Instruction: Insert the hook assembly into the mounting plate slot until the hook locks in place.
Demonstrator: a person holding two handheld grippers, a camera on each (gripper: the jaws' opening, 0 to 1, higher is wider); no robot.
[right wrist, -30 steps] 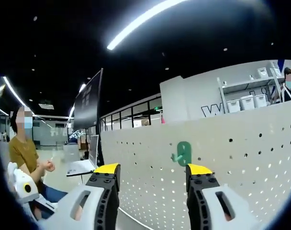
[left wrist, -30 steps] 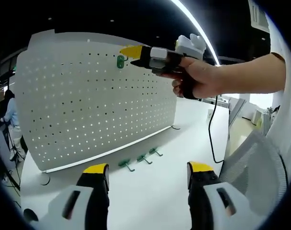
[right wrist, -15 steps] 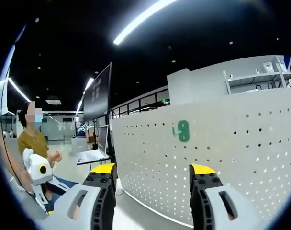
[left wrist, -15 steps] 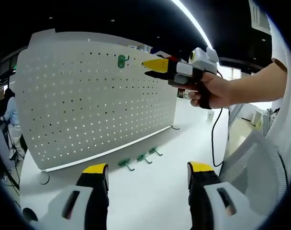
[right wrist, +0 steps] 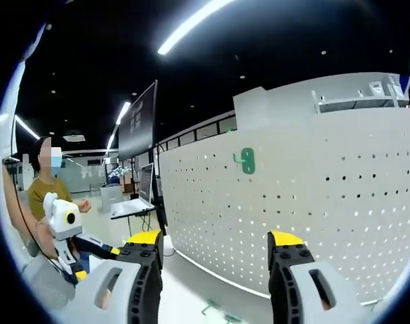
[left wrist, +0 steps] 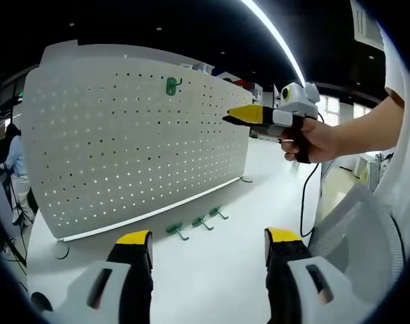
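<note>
Left gripper view: white pegboard (left wrist: 134, 142) upright on white table (left wrist: 212, 270); green hook (left wrist: 171, 85) seated near its top edge; three spare hooks (left wrist: 197, 225) lying below. Left gripper (left wrist: 208, 243) wide apart, empty. Right gripper (right wrist: 212, 243) likewise, facing the board.

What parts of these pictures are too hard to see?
- Whether the green hook is locked into the pegboard: too small in both views, and its back is hidden by the board.
- The loose hooks on the table: too small in the left gripper view; cut off at the bottom edge in the right gripper view.
- The right tongs in the left gripper view: seen side-on, so any gap there is hidden.
</note>
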